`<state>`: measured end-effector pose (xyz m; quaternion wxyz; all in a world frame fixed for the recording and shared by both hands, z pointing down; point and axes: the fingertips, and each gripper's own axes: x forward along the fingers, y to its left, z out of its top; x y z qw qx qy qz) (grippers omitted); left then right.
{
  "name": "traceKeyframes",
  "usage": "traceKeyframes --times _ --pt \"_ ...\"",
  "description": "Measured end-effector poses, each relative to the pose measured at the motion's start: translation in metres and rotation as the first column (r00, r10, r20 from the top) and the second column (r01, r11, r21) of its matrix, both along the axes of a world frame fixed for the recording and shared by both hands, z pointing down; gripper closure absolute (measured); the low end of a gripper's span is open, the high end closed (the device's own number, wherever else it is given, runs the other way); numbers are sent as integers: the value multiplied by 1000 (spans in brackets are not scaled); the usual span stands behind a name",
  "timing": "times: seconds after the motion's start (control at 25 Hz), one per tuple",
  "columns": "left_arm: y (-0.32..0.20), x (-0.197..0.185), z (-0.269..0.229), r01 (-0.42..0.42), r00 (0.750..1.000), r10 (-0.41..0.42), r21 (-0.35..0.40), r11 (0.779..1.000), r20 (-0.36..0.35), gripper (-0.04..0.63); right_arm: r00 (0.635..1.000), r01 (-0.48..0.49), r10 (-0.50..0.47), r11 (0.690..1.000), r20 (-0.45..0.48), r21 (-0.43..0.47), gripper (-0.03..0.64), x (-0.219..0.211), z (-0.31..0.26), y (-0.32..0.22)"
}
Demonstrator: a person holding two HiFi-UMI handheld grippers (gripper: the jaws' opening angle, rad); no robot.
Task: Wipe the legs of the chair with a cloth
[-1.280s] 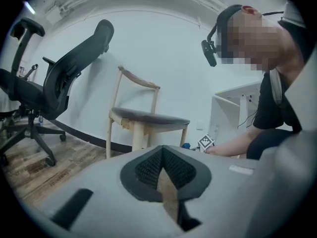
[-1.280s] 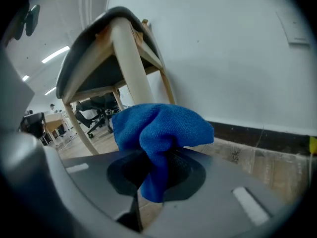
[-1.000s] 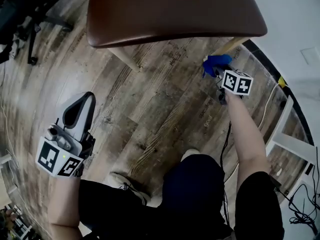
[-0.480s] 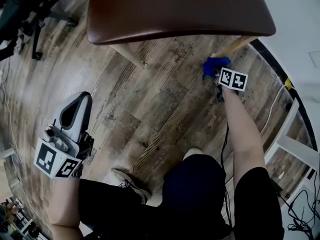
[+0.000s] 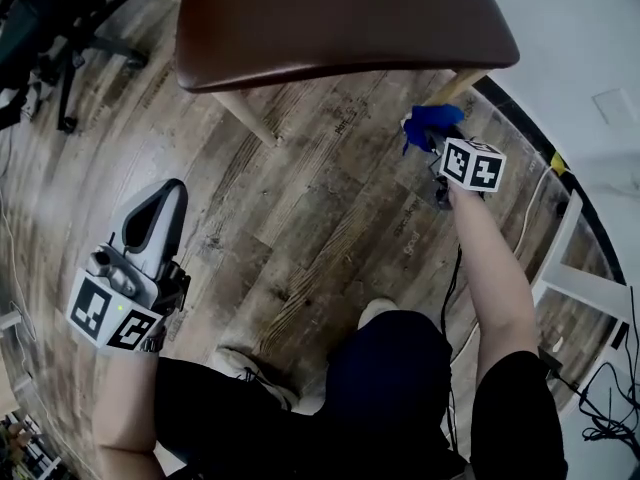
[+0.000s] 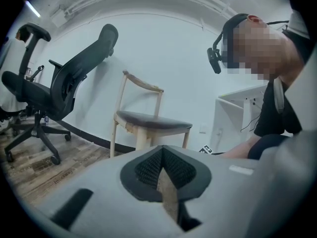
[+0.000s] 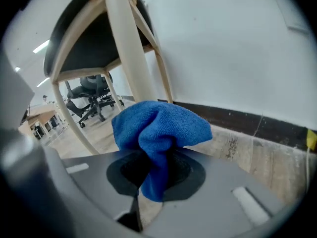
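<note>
One chair (image 5: 340, 18), one cloth (image 5: 428, 124), two grippers (image 5: 163, 200) (image 5: 436, 140)

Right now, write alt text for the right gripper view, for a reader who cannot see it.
The right tongs are shut on a crumpled blue microfibre cloth, held close before a pale wooden chair leg. The leg rises to the chair's dark seat underside; behind are a white wall, dark baseboard, wood-plank floor and a distant black office chair.

Left gripper (image 6: 165, 171) closed — right gripper (image 7: 151, 177) pinching cloth (image 7: 158, 123).
</note>
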<state>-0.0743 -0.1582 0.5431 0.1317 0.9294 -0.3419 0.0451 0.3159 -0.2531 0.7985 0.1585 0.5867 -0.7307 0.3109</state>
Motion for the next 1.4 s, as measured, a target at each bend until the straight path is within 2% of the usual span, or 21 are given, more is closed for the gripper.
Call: traceKeyframes --times 0.4,0.64,0.8,0.92,1.08,1.4 --pt "1 0 -9 -22 998 23 13 1000 -61 595 990 81 -56 978 -130 192 551 -2 -138 2" --pt "2 -5 -14 -23 996 24 22 999 -82 595 982 113 -58 945 -181 307 551 -8 -211 8" --pt "1 -9 -15 -19 995 21 25 1000 -95 595 976 171 -107 915 -190 365 551 -35 -249 16" --pt "-1 -10 -17 -16 994 19 26 1000 -107 595 976 200 -153 910 -156 362 551 -61 -251 21" --pt "1 -8 -18 -28 994 31 30 999 -109 595 978 201 -208 920 -15 337 551 -96 -237 20" --pt "4 -17 -22 -15 993 19 32 999 -114 595 926 306 -360 891 111 336 551 -191 -243 10"
